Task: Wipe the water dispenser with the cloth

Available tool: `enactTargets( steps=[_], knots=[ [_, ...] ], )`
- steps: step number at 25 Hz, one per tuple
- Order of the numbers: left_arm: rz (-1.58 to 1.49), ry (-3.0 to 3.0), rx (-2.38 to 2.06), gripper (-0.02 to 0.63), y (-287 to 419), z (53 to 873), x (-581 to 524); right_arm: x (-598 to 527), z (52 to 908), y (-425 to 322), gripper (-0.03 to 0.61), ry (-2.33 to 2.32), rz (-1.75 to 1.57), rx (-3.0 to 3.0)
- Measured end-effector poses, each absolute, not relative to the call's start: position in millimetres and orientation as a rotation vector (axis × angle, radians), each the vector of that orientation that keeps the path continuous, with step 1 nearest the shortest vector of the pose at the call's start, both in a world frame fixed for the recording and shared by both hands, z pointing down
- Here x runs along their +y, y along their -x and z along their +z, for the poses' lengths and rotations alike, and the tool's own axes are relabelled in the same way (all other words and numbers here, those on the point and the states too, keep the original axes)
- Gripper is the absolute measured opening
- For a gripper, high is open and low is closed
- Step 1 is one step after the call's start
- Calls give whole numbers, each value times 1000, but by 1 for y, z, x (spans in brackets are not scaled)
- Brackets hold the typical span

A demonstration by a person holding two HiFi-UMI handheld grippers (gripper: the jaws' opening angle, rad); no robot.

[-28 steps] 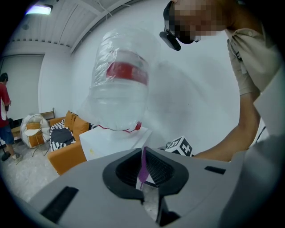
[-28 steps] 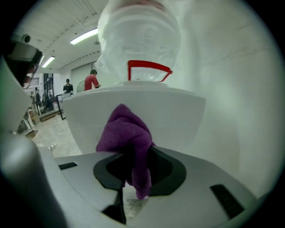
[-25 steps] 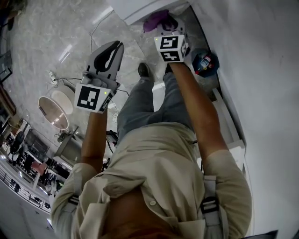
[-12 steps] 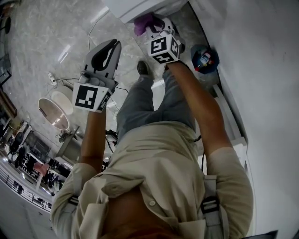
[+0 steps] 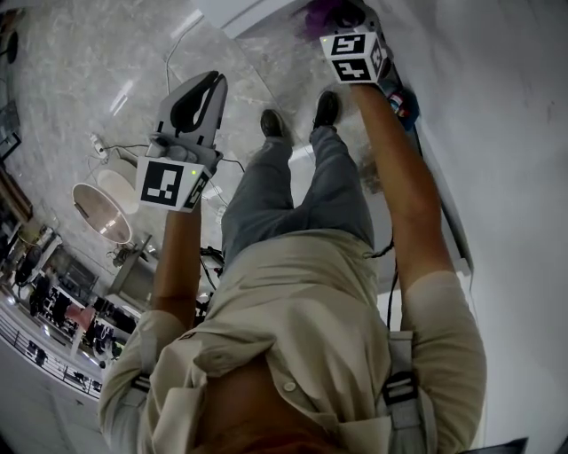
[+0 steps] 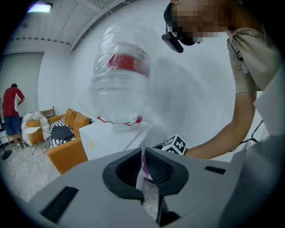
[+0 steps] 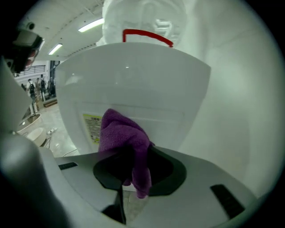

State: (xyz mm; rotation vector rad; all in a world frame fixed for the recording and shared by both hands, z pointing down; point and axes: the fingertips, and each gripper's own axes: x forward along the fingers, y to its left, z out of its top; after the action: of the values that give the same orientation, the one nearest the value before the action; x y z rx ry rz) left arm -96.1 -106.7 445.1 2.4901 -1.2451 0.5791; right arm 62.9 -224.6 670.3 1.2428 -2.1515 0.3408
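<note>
The white water dispenser (image 7: pixel 133 80) fills the right gripper view, with a plastic-wrapped bottle (image 7: pixel 142 18) on top. My right gripper (image 7: pixel 133 171) is shut on the purple cloth (image 7: pixel 122 133), which is bunched close to the dispenser's side by a yellow label. The head view shows that gripper (image 5: pixel 342 22) at the top edge with the cloth (image 5: pixel 321 12) at its tip. My left gripper (image 5: pixel 216 80) hangs apart over the floor, shut with nothing in it. In the left gripper view its jaws (image 6: pixel 143 171) face the dispenser (image 6: pixel 118 138) and the bottle (image 6: pixel 120 84).
My legs and black shoes (image 5: pixel 273 124) stand on the marble floor. A blue container (image 5: pixel 404 99) sits by the white wall on the right. A round basin (image 5: pixel 102 213) and cables lie at the left. An orange sofa (image 6: pixel 67 147) and a person in red (image 6: pixel 11 111) are far off.
My right gripper has carried the purple cloth up and to the right in the head view, along the dispenser. The left gripper has hardly moved.
</note>
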Motion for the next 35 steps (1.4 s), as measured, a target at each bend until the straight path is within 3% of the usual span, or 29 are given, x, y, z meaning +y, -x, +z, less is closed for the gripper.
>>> enactTargets(
  steps=[6,9,15,26,35],
  knots=[
    [574,-2485,-1247,43,89,443,-108,-264,653,-147,94,-1626,541,-2051],
    [577,-2482,-1250,43,87,444,-105,-263,648,-154,94,-1677,562,-2033],
    [568,-2486,-1245,43,88,448,-107,-244,658,-113,93,-1617,614,-2067],
    [578,-2474,-1245,43,88,462,-102,-152,687,49,94,-1082,695,-2270],
    [566,-2473,-1249,43,84,459,-102,-161,692,34,94,-991,585,-2281]
  ],
)
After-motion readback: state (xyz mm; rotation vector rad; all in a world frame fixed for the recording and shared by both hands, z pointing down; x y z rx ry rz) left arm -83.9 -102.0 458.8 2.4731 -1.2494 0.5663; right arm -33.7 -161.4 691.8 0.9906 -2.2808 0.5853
